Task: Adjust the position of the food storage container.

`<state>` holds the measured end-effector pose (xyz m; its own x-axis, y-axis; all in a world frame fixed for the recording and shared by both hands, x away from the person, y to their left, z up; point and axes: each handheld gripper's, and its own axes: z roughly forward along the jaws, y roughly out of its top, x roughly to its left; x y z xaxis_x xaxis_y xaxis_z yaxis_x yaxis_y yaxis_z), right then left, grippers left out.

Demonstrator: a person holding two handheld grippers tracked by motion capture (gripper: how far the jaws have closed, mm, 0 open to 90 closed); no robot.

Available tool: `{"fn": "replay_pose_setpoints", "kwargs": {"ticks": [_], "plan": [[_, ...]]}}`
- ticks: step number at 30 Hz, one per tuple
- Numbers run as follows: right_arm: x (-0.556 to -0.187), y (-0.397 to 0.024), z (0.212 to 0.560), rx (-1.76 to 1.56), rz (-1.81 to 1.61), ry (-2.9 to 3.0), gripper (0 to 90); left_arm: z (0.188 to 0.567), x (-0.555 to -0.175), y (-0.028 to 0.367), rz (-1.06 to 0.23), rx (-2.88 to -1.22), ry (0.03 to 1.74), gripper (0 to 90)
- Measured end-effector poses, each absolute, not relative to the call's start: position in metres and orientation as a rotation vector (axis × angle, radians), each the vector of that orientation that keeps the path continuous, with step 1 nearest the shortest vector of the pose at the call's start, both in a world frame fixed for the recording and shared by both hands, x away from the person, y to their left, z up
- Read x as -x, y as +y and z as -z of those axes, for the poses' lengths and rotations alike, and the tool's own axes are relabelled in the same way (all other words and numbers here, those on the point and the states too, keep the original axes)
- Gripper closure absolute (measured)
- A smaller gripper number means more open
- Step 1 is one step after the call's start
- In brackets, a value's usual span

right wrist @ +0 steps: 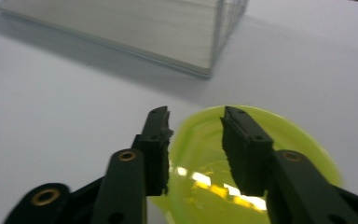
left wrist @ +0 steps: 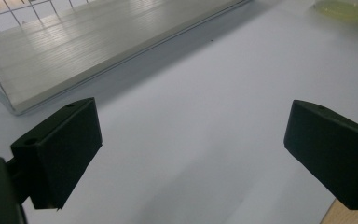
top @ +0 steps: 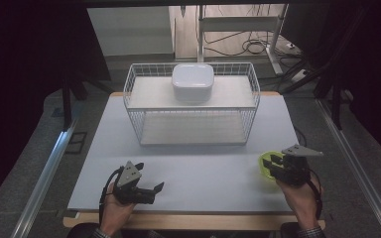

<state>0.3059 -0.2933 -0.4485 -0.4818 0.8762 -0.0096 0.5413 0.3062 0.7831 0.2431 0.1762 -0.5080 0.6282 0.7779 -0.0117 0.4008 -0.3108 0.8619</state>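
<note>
A yellow-green translucent bowl (top: 264,166) sits on the pale table near its right front corner. My right gripper (top: 276,161) is at the bowl, held by a hand from the lower right. In the right gripper view the bowl (right wrist: 284,140) has its near-left rim between the jaws of the right gripper (right wrist: 196,114): one jaw outside, one inside, with a visible gap, so it is open. My left gripper (top: 150,176) rests low at the front left, open wide. The left gripper (left wrist: 191,140) has only bare table between its jaws; the bowl (left wrist: 342,10) lies far off.
A white wire basket (top: 129,96) with two wooden shelves stands at the table's (top: 193,168) middle back. A white lidded container (top: 193,82) sits on its upper shelf. The basket's lower shelf (left wrist: 98,42) faces the left gripper. Cables lie on the floor behind.
</note>
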Motion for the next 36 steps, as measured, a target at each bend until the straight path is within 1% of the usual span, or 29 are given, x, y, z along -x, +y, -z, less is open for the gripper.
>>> {"fn": "replay_pose_setpoints", "kwargs": {"ticks": [2,3,4,8,11,21,32,36], "plan": [[-0.310,-0.301,0.449,-1.280,-0.999,2.122,70.7,0.508,-0.242,0.177,-0.519,-1.932,0.934,3.7],[-0.313,-0.309,0.450,-1.306,-0.986,2.101,74.6,0.508,-0.242,0.177,-0.521,-1.930,0.936,3.7],[-0.313,-0.309,0.450,-1.306,-0.986,2.101,74.6,0.508,-0.242,0.177,-0.523,-1.929,0.936,3.7],[-0.316,-0.329,0.450,-1.357,-0.965,2.035,84.3,0.509,-0.242,0.176,-0.515,-1.931,0.932,3.7],[-0.316,-0.340,0.451,-1.385,-0.955,2.010,88.6,0.509,-0.242,0.175,-0.515,-1.936,0.923,3.7],[-0.318,-0.362,0.464,-1.462,-0.884,1.994,89.5,0.511,-0.242,0.173,-0.512,-1.947,0.915,3.7],[-0.320,-0.360,0.471,-1.497,-0.872,2.033,89.4,0.512,-0.243,0.171,-0.496,-1.959,0.909,3.7],[-0.319,-0.352,0.473,-1.497,-0.887,2.067,89.4,0.513,-0.243,0.170,-0.494,-1.964,0.907,3.7]]}}
